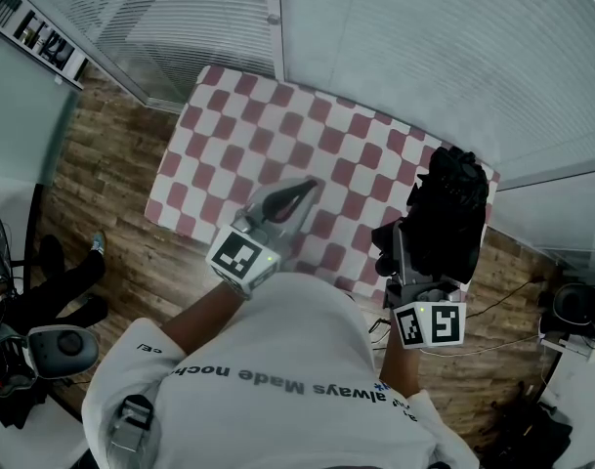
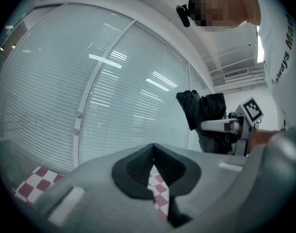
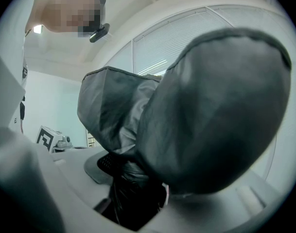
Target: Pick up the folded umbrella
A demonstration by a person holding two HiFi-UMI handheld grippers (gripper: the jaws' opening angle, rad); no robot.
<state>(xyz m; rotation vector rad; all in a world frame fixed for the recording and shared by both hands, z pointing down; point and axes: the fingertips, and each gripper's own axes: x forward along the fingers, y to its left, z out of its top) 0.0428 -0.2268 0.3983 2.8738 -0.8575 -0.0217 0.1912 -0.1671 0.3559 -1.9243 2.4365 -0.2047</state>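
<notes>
Dark print runs across the back of the person's white shirt (image 1: pixel 277 345), upside down seen from above, reading "always Made" and then letters like "noch", with the rest hidden; nothing else is legible.

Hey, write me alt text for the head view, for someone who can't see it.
From above, the right tongs grip a black folded umbrella by the right edge of a red-and-white checkered table. The left tongs, shut and empty, hover over the table's near side.
</notes>
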